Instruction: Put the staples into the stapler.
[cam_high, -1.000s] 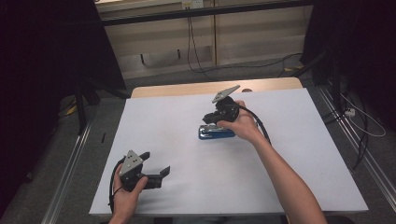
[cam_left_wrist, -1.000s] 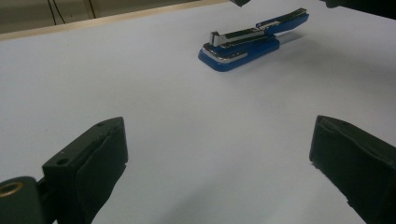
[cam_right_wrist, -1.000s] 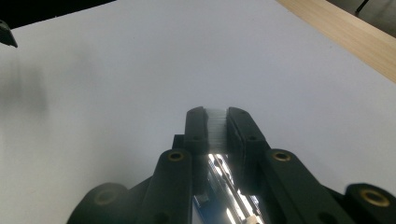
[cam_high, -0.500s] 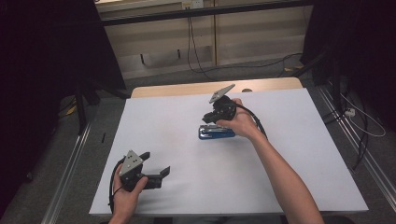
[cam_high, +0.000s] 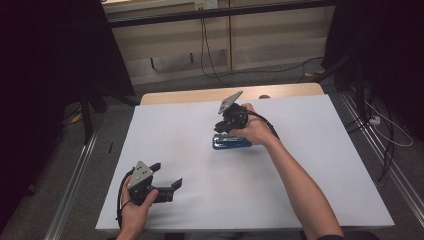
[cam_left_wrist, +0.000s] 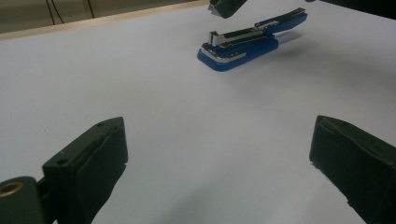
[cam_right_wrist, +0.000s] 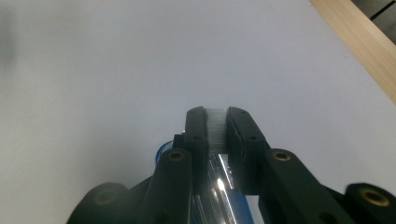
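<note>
A blue and chrome stapler (cam_high: 232, 143) lies on the white table (cam_high: 300, 150), right of centre. In the left gripper view the stapler (cam_left_wrist: 247, 39) has its top arm lifted open. My right gripper (cam_high: 223, 127) hovers just over its left end, and a tip of it shows at the top of the left gripper view. In the right gripper view my right gripper (cam_right_wrist: 217, 114) is shut on a thin pale strip of staples (cam_right_wrist: 217, 128), directly above the stapler's chrome channel (cam_right_wrist: 224, 196). My left gripper (cam_high: 167, 181) rests near the front left, its jaws wide open and nothing between them.
A wooden strip (cam_high: 200, 95) runs along the table's far edge. Cables (cam_high: 210, 55) lie on the floor beyond it. Metal rails (cam_high: 75, 170) flank both sides of the table.
The right hand and gripper have shifted slightly over the stapler's left end. The left gripper has not moved.
</note>
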